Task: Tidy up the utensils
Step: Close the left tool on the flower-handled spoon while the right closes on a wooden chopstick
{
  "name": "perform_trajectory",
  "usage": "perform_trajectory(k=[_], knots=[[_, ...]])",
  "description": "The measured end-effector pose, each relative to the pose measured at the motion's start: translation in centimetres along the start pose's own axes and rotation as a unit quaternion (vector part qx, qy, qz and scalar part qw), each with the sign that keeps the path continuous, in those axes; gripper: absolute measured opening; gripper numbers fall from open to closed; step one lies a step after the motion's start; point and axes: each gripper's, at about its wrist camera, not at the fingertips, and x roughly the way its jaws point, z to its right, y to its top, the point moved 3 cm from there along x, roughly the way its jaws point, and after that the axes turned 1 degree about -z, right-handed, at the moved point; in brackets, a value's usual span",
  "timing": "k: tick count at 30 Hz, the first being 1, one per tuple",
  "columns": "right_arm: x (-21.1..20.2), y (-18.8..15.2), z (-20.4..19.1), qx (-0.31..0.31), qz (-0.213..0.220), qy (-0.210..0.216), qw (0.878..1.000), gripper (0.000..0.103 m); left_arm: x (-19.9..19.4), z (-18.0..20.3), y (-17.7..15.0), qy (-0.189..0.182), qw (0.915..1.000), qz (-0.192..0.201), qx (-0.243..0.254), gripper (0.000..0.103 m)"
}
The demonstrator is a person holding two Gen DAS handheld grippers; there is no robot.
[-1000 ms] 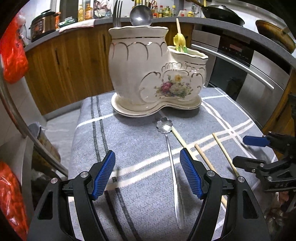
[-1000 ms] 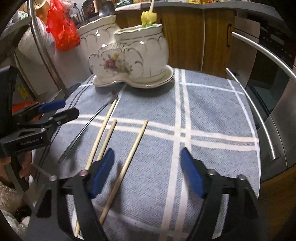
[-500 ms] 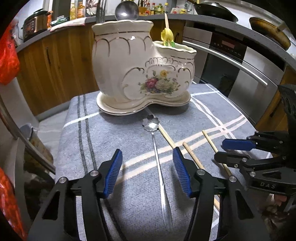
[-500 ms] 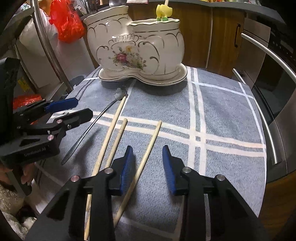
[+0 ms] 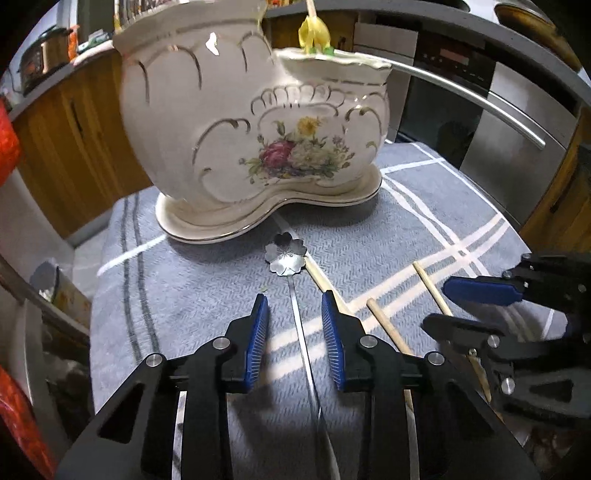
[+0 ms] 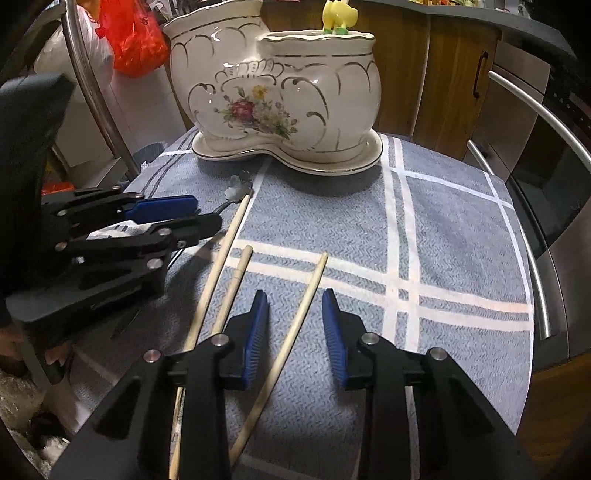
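A slim metal spoon [image 5: 286,254] with a flower-shaped bowl lies on the grey-blue striped cloth [image 5: 207,295] in front of the white floral ceramic holder [image 5: 229,129]. My left gripper [image 5: 294,301] straddles its handle, jaws closing, with a gap on both sides. Three wooden chopsticks lie to the right. My right gripper [image 6: 294,295] straddles the rightmost chopstick [image 6: 310,284], jaws closing, pads clear of it. The other two chopsticks [image 6: 221,254] lie between the grippers. The left gripper [image 6: 207,212] shows in the right wrist view and the right gripper [image 5: 439,304] in the left wrist view.
The holder [image 6: 280,92] has two compartments; a yellow-topped stick [image 6: 336,14] stands in the smaller one. An oven with a long bar handle [image 5: 480,99] is to the right, wooden cabinets behind. A red bag [image 6: 133,37] and a metal pole [image 6: 92,92] stand at the left.
Both grippers moved forward toward the holder and their jaws narrowed a lot. The left one came to straddle the spoon handle, the right one the rightmost chopstick.
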Motion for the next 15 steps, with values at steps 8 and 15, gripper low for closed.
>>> perform_trajectory(k=[8,15], knots=[[0.3,0.1,-0.3,-0.019,0.005,-0.007,1.000,0.008,0.6,0.6,0.7,0.023,0.9994,-0.004,0.026,0.006],[-0.3,0.2,0.5,0.012,0.032,0.025,0.999,0.005,0.0,-0.9,0.6,-0.004,1.0000,0.008,0.003,0.004]])
